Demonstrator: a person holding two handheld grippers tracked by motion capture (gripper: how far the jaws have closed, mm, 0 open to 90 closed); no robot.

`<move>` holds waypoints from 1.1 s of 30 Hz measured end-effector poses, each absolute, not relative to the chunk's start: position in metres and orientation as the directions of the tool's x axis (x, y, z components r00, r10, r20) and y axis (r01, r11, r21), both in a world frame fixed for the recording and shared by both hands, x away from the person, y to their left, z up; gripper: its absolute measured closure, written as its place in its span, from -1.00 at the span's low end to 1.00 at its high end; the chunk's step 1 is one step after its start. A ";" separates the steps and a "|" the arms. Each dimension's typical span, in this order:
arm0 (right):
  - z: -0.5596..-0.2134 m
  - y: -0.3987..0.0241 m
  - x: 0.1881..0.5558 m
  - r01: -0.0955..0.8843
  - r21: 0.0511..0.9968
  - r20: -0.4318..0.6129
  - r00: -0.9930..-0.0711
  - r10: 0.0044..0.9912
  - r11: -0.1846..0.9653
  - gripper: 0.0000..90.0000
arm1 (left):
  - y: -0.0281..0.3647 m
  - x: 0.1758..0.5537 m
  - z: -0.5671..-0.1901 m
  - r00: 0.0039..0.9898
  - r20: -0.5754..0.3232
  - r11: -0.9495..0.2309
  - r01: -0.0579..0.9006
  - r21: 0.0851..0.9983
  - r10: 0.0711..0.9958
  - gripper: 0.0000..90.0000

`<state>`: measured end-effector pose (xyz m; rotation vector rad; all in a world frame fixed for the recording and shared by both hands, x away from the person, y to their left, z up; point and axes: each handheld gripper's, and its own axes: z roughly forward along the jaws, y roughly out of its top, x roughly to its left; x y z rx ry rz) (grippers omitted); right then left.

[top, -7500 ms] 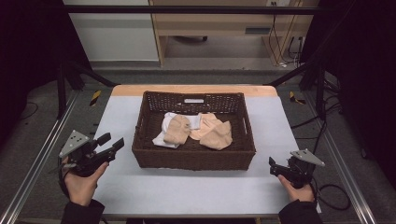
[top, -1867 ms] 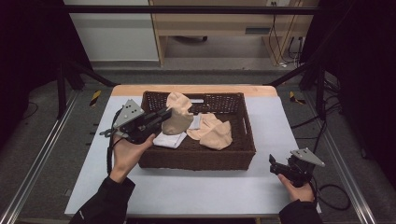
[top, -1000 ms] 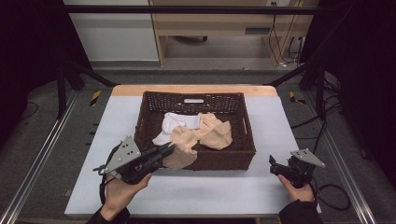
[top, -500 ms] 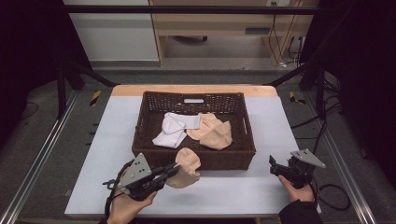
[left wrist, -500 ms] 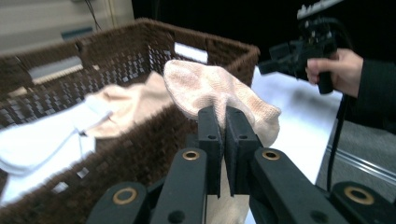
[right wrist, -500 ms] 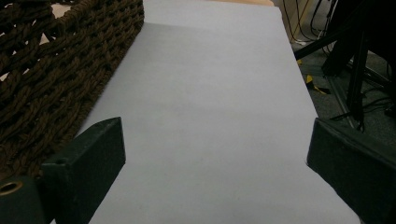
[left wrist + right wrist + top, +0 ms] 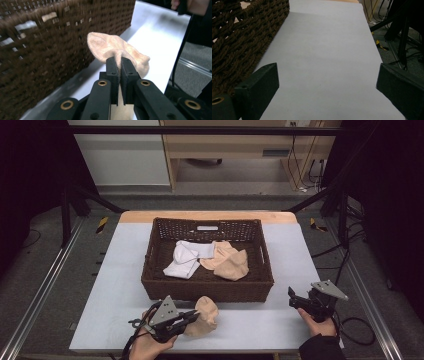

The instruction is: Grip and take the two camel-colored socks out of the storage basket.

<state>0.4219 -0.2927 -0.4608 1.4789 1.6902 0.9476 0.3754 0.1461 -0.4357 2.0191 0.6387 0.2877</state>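
Left gripper (image 7: 189, 319), bottom centre-left of high view, pinches a fold of beige sock (image 7: 204, 315) w/ jaws nearly together, just beside basket (image 7: 207, 290) front. Sock looks soft, light, floppy; best gripped at bunched fabric. Right gripper (image 7: 298, 299): jaws spread, empty.

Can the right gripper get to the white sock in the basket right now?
Probably yes. The right gripper is open and holds nothing, the basket has no lid, and the white sock lies on top, though it must go over the rim.

The wicker basket (image 7: 50, 45) is motion-blurred and cut off by the left gripper view's edge.
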 end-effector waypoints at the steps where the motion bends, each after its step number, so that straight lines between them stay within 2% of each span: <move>1: -0.461 -0.293 0.422 0.490 0.867 -0.033 -0.114 0.993 0.085 -0.89 | 0.146 0.377 -0.438 0.833 -0.058 -0.405 0.327 0.854 0.550 0.90; 7: -0.462 -0.292 0.423 0.495 0.864 -0.034 -0.116 0.993 0.088 -0.89 | 0.144 0.385 -0.455 0.823 -0.057 -0.450 0.365 0.815 0.565 0.86; 13: -0.462 -0.291 0.423 0.498 0.861 -0.045 -0.126 0.991 0.102 -0.89 | 0.142 0.387 -0.462 0.819 -0.059 -0.458 0.377 0.805 0.570 0.61; 19: -0.462 -0.291 0.423 0.500 0.861 -0.039 -0.123 0.992 0.096 -0.89 | 0.147 0.385 -0.448 0.807 -0.067 -0.398 0.360 0.844 0.587 0.45; 33: -0.463 -0.291 0.426 0.504 0.859 -0.032 -0.122 0.992 0.090 -0.90 | 0.155 0.385 -0.409 0.793 -0.056 -0.283 0.281 0.917 0.607 0.42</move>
